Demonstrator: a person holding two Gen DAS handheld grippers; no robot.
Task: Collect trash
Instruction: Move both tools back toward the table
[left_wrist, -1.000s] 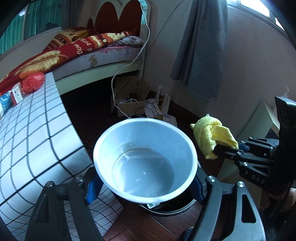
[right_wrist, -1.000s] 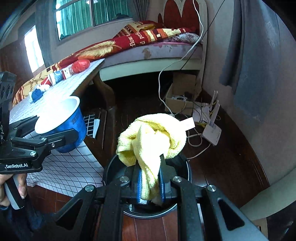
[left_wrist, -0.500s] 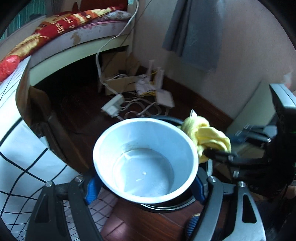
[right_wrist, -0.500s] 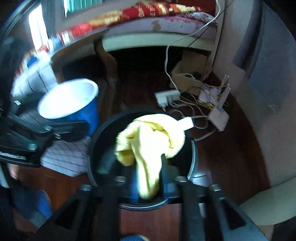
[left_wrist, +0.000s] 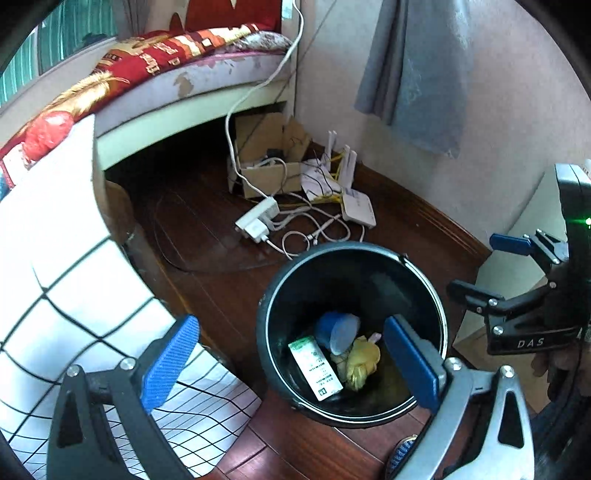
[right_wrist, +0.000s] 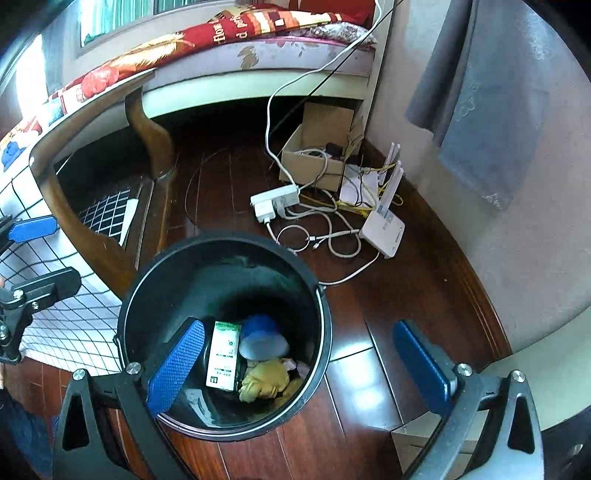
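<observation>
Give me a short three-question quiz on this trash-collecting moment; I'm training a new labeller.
1. True or false: the blue cup lies inside the black bin.
2. What lies right of the white carton in the right wrist view? A) yellow cloth B) a spoon C) a bottle
3. Fill in: between the pads of the left claw and the right claw there is ____ gripped.

Key: 1 true; 2 A; 3 nothing, as both claws' jaws are opening.
</observation>
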